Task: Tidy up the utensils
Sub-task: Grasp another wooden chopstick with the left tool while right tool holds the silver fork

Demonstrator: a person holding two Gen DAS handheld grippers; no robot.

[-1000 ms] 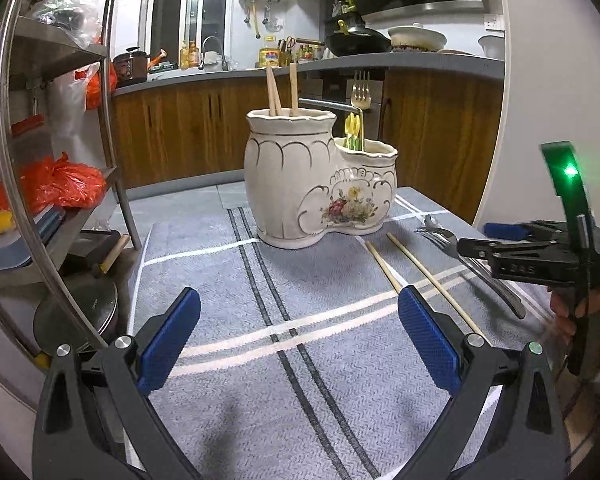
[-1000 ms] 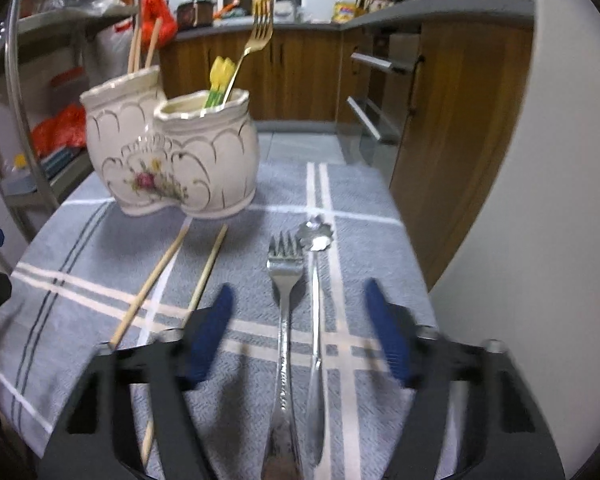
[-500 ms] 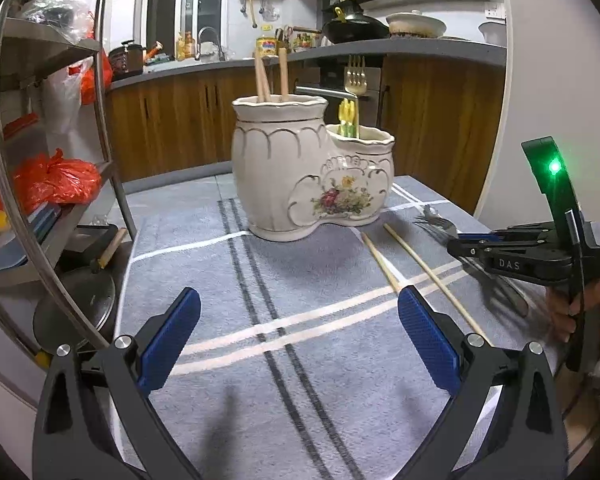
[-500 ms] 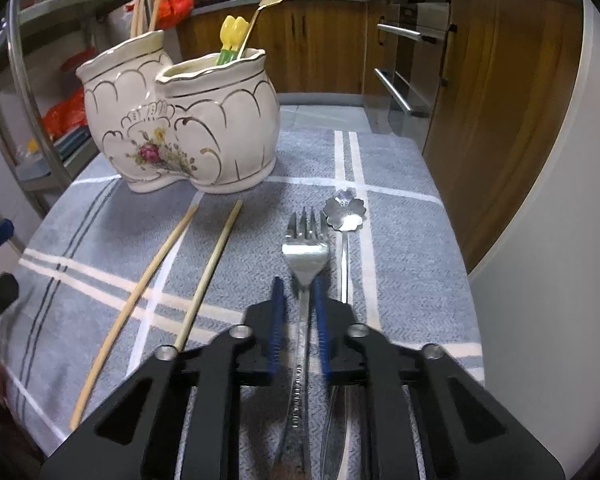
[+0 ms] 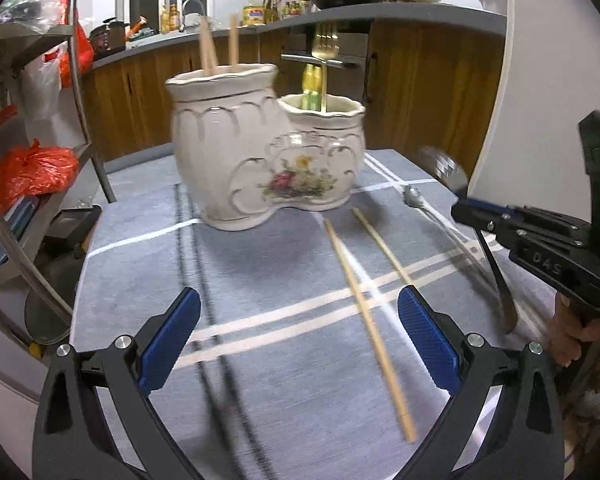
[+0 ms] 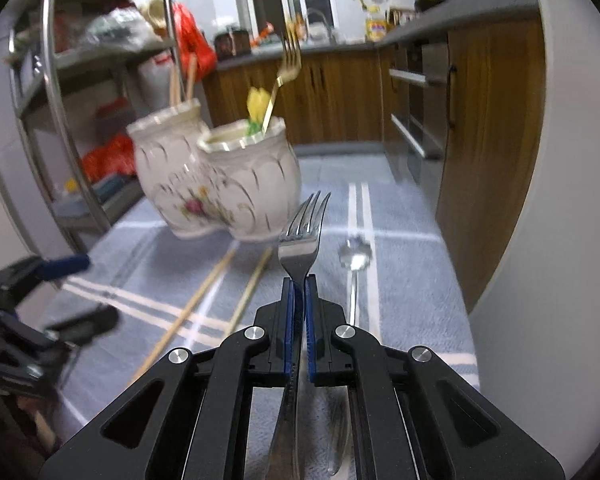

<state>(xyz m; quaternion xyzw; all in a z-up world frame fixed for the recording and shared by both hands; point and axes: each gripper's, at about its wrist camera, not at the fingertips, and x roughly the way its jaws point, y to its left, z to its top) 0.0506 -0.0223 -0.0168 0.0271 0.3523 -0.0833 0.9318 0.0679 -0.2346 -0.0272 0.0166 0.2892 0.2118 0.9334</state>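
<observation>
My right gripper (image 6: 299,292) is shut on a silver fork (image 6: 303,232) and holds it lifted off the cloth, tines forward and up. It shows at the right of the left wrist view (image 5: 466,208), the fork (image 5: 444,166) blurred above it. A silver spoon (image 6: 354,264) lies on the cloth to the fork's right. Two wooden chopsticks (image 5: 364,304) lie on the cloth. A white double ceramic holder (image 5: 260,160) stands beyond, with chopsticks in its tall pot and a gold fork in its low pot. My left gripper (image 5: 298,328) is open and empty above the cloth.
A grey striped cloth (image 5: 260,280) covers the table. A metal shelf rack (image 5: 40,200) with red bags stands at the left. Wooden kitchen cabinets (image 6: 480,120) and a white wall (image 6: 560,240) lie to the right and behind.
My right gripper closed on the silver fork and lifted it off the cloth, tines up. My left gripper moved closer to the holder, still open.
</observation>
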